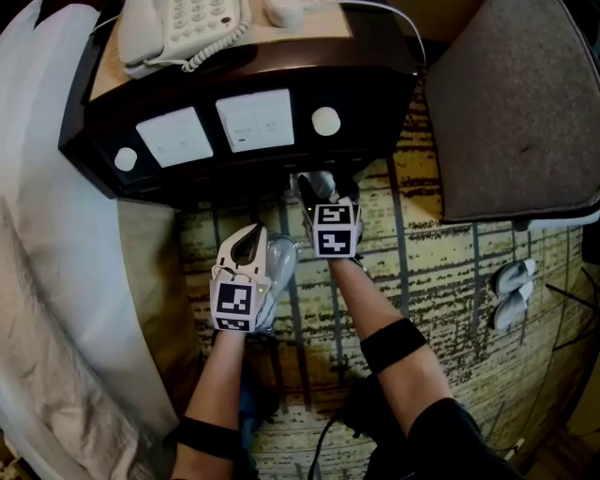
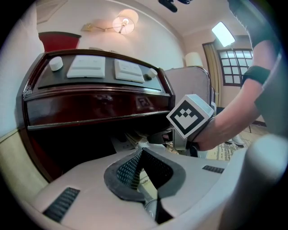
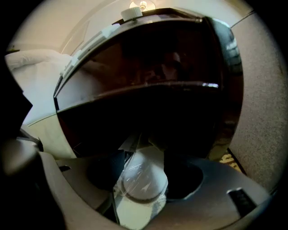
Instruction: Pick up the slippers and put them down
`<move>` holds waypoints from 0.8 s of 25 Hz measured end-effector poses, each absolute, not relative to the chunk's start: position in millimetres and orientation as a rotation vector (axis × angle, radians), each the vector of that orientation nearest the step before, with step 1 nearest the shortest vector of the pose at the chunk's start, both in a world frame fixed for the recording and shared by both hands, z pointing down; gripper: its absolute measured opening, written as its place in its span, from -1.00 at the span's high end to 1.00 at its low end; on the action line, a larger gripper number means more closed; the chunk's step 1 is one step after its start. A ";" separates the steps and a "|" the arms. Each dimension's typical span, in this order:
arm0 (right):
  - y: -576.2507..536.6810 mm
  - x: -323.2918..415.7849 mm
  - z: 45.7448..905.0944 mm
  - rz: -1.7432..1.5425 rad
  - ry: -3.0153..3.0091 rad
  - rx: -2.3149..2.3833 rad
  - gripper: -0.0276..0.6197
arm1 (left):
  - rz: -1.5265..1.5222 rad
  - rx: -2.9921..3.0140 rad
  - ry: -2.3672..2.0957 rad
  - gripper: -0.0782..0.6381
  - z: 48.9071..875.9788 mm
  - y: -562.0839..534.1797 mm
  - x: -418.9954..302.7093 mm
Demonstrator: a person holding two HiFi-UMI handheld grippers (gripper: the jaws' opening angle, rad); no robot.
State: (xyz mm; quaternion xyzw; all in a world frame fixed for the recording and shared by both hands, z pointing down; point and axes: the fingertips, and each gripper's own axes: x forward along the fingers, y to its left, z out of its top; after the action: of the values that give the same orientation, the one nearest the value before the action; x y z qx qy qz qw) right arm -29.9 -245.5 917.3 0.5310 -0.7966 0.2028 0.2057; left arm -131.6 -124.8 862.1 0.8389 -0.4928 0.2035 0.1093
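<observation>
– Left gripper [image 1: 251,234] is the nearer one to us. It sits back from the nightstand [image 1: 384,84], jaws clenched together with nothing between them.

– And the other one?

– The right gripper [image 3: 144,155] is further in, with its tips under the nightstand's front edge. Its jaws stand apart, and the wrapped slippers [image 3: 140,179], a white pack in clear film, lie between them. The pads don't look to be pressing on the pack, so I'd call it a released hold.

– Which way does the pack run?

– Its long axis follows the line the right gripper points along. The rounded end is towards the gripper's body and the far end reaches into the dark space below the nightstand. So it lies dead ahead of that gripper, not off to one side.

– Is it resting on anything?

– I can't tell, it's too dark under there.

– What does the next move hang on?

– That alignment, I'd say. To leave the pack, the right gripper could draw straight back from the nightstand along the pack's length, minding the film. To take it again, it could close where it is. The left gripper is farther out from the nightstand, so this is the right hand's job.

– And beyond?

– The nightstand's switch panel [image 1: 255,120], then the telephone [image 1: 178,28] on top.
</observation>
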 end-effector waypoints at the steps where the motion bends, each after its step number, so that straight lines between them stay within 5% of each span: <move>1: -240.0 -28.9 911.9 0.571 -2.226 1.470 0.08 | 0.603 2.459 -1.442 0.78 857.8 -122.9 -130.6; 8: -178.4 -15.9 825.1 0.663 -2.223 1.393 0.88 | 0.645 2.394 -1.386 0.78 769.2 -85.7 -127.9; 20: -92.9 25.6 530.3 0.668 -2.294 1.260 0.91 | 0.667 2.336 -1.386 0.78 481.0 -14.7 -129.6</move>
State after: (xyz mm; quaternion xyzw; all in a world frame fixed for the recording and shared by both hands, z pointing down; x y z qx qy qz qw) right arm 25.6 -92.9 530.3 0.4551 -0.8288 0.2414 0.2186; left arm -129.6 -14.7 481.0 0.8229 -0.4881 0.2348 0.1716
